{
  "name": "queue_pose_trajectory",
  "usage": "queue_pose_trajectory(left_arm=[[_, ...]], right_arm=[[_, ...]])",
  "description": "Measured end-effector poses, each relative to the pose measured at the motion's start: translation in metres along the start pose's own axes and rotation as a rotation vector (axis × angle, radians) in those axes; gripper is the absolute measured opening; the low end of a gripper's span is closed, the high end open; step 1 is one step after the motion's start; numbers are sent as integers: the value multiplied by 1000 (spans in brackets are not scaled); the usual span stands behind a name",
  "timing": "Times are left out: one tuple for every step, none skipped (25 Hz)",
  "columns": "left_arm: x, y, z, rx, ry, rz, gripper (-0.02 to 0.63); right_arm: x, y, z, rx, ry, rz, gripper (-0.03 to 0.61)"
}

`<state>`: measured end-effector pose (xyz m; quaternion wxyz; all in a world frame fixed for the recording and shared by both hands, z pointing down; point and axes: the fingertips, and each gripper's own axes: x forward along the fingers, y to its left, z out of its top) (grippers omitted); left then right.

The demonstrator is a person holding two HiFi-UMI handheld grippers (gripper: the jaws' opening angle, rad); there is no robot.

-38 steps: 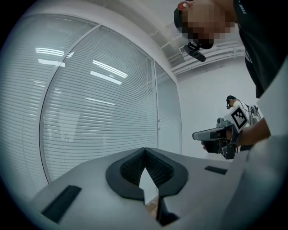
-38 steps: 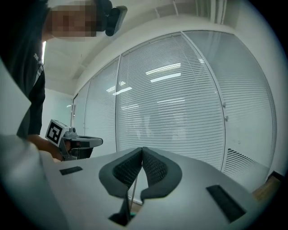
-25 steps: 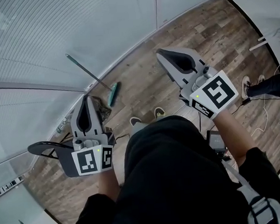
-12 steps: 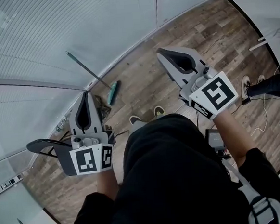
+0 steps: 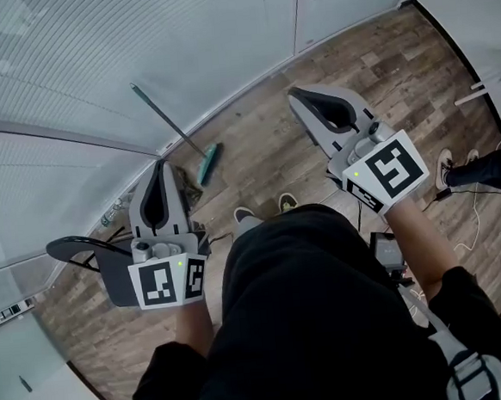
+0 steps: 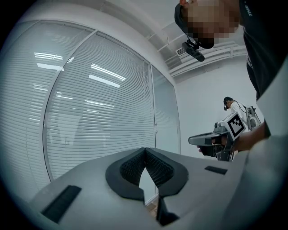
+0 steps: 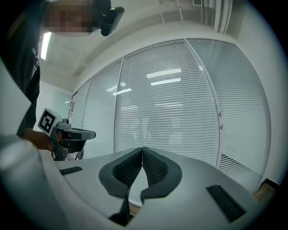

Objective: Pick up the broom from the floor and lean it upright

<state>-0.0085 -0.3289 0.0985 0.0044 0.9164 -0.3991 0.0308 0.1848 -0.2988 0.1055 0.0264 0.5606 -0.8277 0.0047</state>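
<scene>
Broom [image 5: 209, 163] at far left, head down on the wood floor [image 5: 264, 151], handle slanted up toward the glass wall [image 5: 93, 60]; apparently leaning there, though contact of the handle tip hard to confirm from so steep a view. Left gripper [image 5: 158, 171] and right gripper [image 5: 297, 94] both clenched on nothing, held level, well apart from it. Risk: head skating out on smooth boards, or handle sliding sideways along glass. No catch possible with jaws closed.

One broom [image 5: 176, 129]; two tongs, left tongs [image 5: 159, 165] and right tongs [image 5: 299, 93].
</scene>
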Motion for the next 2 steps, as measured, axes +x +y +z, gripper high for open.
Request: queue_pose_trajectory(left_arm=[[0,2,-1,1,0,2,21],[1,4,-1,3,-1,4,21]], right_arm=[[2,0,-1,0,0,2,18],[5,0,-1,0,-1,4,18]])
